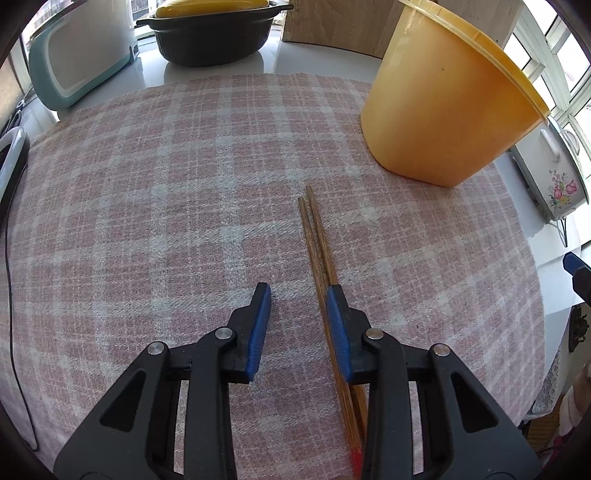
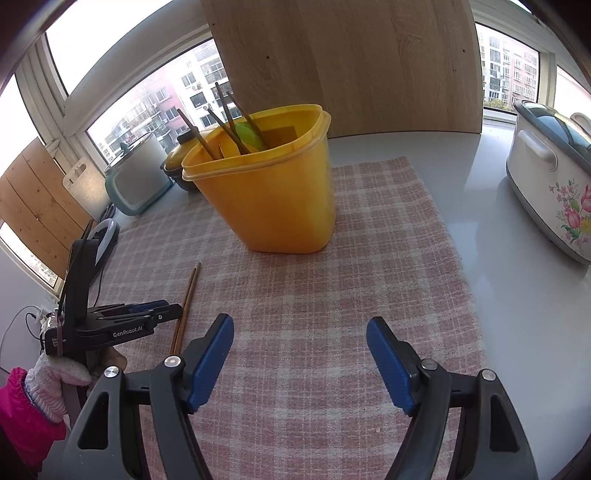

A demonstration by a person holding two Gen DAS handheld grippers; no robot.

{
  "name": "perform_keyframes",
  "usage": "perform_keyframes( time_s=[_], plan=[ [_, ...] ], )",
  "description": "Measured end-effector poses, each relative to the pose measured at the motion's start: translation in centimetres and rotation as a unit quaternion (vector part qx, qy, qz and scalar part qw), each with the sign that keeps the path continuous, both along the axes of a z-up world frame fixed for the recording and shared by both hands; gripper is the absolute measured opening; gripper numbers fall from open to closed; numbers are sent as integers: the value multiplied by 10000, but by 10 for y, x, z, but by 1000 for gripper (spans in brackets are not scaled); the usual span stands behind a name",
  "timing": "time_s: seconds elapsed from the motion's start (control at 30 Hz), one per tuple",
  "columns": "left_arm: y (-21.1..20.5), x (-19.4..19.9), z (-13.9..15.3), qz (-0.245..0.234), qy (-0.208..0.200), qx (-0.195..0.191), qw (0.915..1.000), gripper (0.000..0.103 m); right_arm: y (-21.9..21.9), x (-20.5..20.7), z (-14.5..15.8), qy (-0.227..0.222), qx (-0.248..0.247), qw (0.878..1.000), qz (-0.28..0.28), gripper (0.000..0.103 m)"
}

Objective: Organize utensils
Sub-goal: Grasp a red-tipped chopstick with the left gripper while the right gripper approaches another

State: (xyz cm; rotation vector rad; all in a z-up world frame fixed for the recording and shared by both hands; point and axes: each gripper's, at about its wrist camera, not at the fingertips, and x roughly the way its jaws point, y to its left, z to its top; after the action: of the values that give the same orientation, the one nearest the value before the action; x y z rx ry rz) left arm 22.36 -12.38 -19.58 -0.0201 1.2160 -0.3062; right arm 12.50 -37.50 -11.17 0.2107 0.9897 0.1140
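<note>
Nearest the left wrist camera, the left gripper (image 1: 298,306), a black two-finger clamp with blue pads, points steeply down at a pink-and-white checked woven cloth (image 1: 147,221) spread over a glossy white tabletop (image 2: 517,295). Its jaws stand part-way apart, with nothing pinched between the pads. A pair of long brown wooden chopsticks with red-painted ends (image 1: 317,251) lies flat on the cloth. The pair runs under and along the inner edge of the right-hand finger (image 1: 338,325), so it sits at that side of the gap and not centred; whether that pad touches the wood cannot be told. The other pad is well clear of it. The low, straddling pose suggests the gripper is placed to close on the pair and lift it.

In the right wrist view, the right gripper (image 2: 300,363) hovers over bare cloth nearer the front edge, jaws wide apart and empty, seemingly waiting its turn. The left gripper (image 2: 162,308) shows at the left, carried by a hand in a white knitted glove (image 2: 55,373) with a bright pink sleeve (image 2: 22,417), beside the chopsticks (image 2: 186,306).

Farther on, toward the cloth's far edge, stands a tall yellow plastic bin (image 2: 273,199). It already holds several chopsticks (image 2: 221,122) upright and a green utensil (image 2: 249,134), so it is likely where the pair belongs.

Beyond the cloth, on the tabletop's far side, are a dark casserole pot with a yellow lid (image 1: 210,33), a pale blue appliance (image 1: 74,62), a wooden board (image 2: 343,66) and a white flowered cooker (image 2: 554,177).
</note>
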Motion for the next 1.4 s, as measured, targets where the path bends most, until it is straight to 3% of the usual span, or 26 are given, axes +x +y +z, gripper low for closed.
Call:
perform_keyframes(
  time_s=[0.2, 0.27, 0.33, 0.37, 0.47, 0.83, 1.0, 1.23, 1.4],
  plan=[
    [-13, 5, 0, -172, -91, 320, 9993, 30, 2, 0, -2, 31, 38, 10000, -32, 77],
    [-14, 9, -1, -154, -114, 361, 9992, 25, 3, 1, -2, 37, 49, 10000, -5, 77],
    [-12, 14, -2, -89, -126, 398, 9991, 10, 6, 2, -2, 36, 21, 10000, 21, 77],
    [-10, 18, -2, -49, -103, 343, 9993, 9, 7, 3, -3, 41, 7, 10000, 23, 77],
    [1, 20, -3, 9, -12, 140, 9999, 7, 12, 7, -5, 56, 101, 9999, 75, 77],
    [32, 4, -1, 179, -7, 17, 9998, 4, 76, 37, -20, 348, 189, 9949, 926, 77],
    [48, -4, -1, 314, 23, -31, 9995, 4, 113, 64, -44, 961, 156, 9881, 1187, 55],
    [60, -2, -2, 470, 222, -236, 9984, 4, 144, 93, -69, 1461, 197, 9804, 1305, 41],
    [57, 2, -2, 337, 105, -156, 9993, 4, 159, 106, -82, 1675, 99, 9770, 1317, 35]
  ],
)
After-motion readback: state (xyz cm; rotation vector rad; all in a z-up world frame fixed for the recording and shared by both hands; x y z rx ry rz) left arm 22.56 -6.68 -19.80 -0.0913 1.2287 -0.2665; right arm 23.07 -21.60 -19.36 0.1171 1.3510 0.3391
